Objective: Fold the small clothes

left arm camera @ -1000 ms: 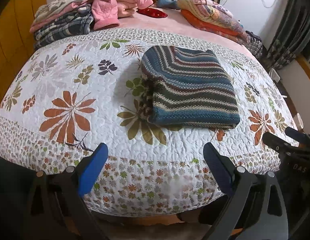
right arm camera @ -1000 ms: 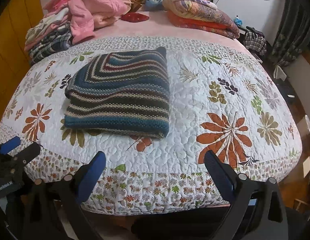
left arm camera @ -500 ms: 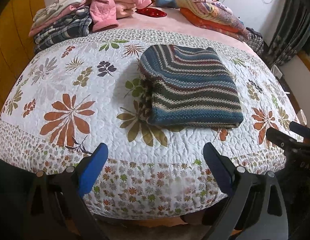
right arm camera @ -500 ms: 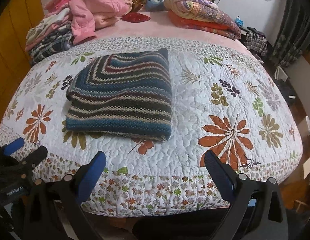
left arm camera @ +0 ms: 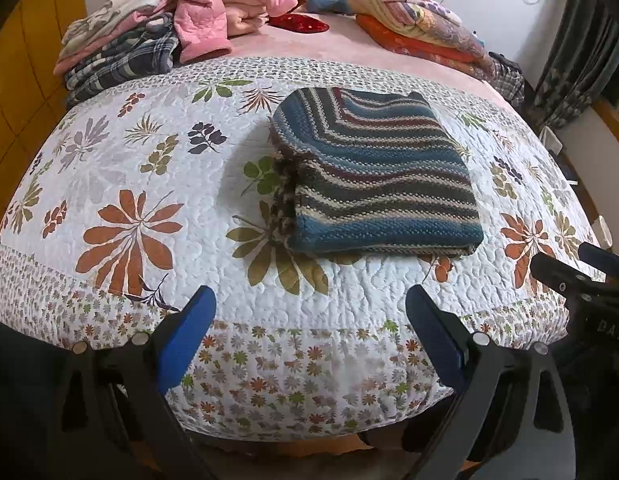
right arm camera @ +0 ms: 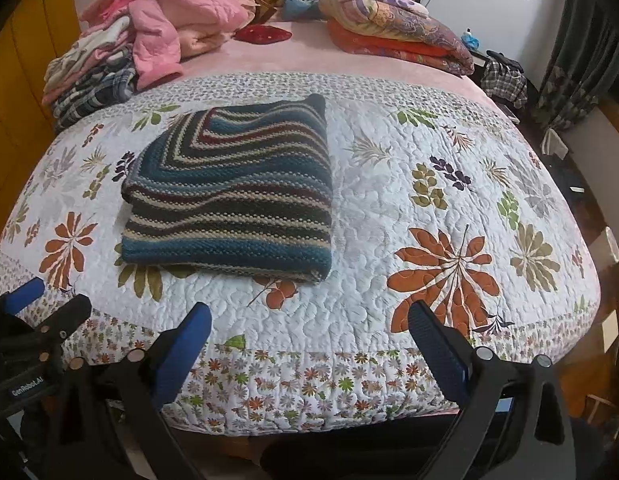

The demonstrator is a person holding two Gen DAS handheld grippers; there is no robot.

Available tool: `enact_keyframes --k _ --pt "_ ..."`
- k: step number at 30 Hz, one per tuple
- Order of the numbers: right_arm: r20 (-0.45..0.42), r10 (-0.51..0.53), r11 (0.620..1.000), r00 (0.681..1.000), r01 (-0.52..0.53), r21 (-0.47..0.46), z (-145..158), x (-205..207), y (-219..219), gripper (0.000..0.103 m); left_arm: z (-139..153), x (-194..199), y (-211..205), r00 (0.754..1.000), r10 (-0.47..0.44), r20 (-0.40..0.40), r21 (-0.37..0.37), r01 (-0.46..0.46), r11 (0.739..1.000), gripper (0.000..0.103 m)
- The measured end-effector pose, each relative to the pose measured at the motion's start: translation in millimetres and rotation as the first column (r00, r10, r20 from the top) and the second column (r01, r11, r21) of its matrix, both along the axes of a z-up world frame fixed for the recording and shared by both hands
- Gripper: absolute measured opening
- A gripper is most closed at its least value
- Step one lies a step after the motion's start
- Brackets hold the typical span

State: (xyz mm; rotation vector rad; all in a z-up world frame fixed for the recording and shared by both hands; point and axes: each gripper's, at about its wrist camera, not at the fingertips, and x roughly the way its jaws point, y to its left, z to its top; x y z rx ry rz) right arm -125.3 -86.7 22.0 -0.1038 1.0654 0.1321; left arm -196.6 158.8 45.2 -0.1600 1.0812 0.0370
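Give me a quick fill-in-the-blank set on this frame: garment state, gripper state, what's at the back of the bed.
1. The striped knit sweater lies ____ into a compact rectangle on the floral quilt.
2. Both the left gripper and the right gripper have their jaws ____, holding nothing.
3. The quilted jacket on top of the clothes pile at the far left is ____ in colour.

Missing words: folded; open; pink

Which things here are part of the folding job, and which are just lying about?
Job: striped knit sweater, folded on the floral quilt; left gripper and right gripper, both open.

Lying about: pink jacket pile, plaid clothes, folded blankets, red cushion.
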Motion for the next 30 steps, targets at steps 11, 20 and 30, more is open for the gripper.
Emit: enact_keyframes --k 11,20,30 --pt "0.005 0.002 1.0 1.0 -0.002 0.002 0.2 0.2 0.0 0.099 -1.3 0.8 -2.8 1.0 -0.004 0.0 0.007 0.004 1.0 0.095" --pt "0.02 0.0 1.0 1.0 0.0 -0.008 1.4 0.9 0.3 0.099 -1.5 1.8 -4.1 1.0 -0.003 0.003 0.014 0.003 1.0 0.095" --pt "-0.005 -0.018 1.0 1.0 0.018 0.007 -0.8 3.1 -2.6 0.099 -1.7 2.5 -5.1 1.0 -0.006 0.003 0.017 0.006 1.0 0.095"
